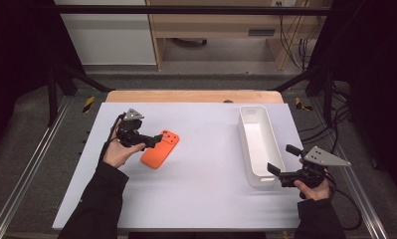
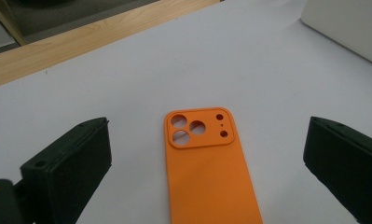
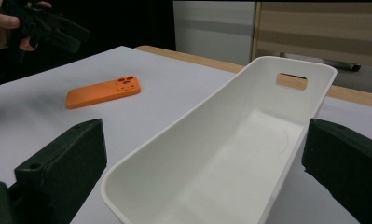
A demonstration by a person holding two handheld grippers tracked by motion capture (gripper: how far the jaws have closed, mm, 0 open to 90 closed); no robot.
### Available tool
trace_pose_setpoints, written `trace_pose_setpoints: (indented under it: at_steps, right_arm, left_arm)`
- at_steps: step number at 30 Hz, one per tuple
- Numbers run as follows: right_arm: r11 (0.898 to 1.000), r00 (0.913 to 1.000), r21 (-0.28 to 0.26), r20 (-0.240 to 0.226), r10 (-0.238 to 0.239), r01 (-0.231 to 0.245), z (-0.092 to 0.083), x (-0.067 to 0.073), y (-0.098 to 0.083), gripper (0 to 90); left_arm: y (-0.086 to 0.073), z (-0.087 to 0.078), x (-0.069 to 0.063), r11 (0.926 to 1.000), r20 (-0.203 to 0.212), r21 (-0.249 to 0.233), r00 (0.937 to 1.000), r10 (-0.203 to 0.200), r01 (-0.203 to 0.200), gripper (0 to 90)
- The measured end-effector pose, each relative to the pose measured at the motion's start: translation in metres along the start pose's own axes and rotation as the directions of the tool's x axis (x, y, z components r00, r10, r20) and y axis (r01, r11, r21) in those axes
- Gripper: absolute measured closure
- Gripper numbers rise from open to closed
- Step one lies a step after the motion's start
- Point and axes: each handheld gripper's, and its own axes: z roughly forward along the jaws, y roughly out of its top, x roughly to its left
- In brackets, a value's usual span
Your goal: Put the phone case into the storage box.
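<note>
On the white table we see the orange phone case lying flat (camera cutouts up), between the spread jaws of the left claw, untouched. Our right claw hangs released at the near end of the white bin.

Your left hand, in a dark sleeve, holds the black two-jaw left tool over the left half of the tabletop, its jaws spread wide and pointing toward the right edge. Your right hand grips the black right tool with the grey three-cornered plate near the tabletop's right edge; its jaws also stand wide apart, aimed leftward.
</note>
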Motion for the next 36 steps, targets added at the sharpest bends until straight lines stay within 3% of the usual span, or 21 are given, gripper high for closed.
trace_pose_setpoints:
  at_steps: [6, 16, 29, 36]
  right_arm:
    - [1.000, 1.0000, -0.001, -0.002, 0.000, 0.000, 0.000, 0.000, 0.000, 0.4]
    - [1.000, 1.0000, -0.002, -0.001, 0.001, -0.001, -0.001, 0.000, 0.000, 0.4]
    - [1.000, 1.0000, 0.000, -0.002, 0.000, 0.000, 0.000, 0.000, 0.000, 0.4]
    - [1.000, 1.0000, -0.004, -0.002, 0.001, -0.001, -0.001, 0.000, 0.001, 0.4]
  left_arm:
    - [-0.001, 0.009, 0.001, 0.9998, 0.001, 0.018, 1.0000, -0.009, 0.009, 0.4]
    - [0.000, 0.023, -0.004, 0.9992, 0.008, 0.040, 0.9999, 0.009, -0.010, 0.2]
    - [-0.008, 0.042, -0.011, 0.9926, 0.012, 0.117, 0.9994, 0.031, -0.033, 0.0]
    - [-0.013, 0.046, -0.010, 0.9907, 0.018, 0.135, 0.9997, 0.017, -0.019, 0.0]
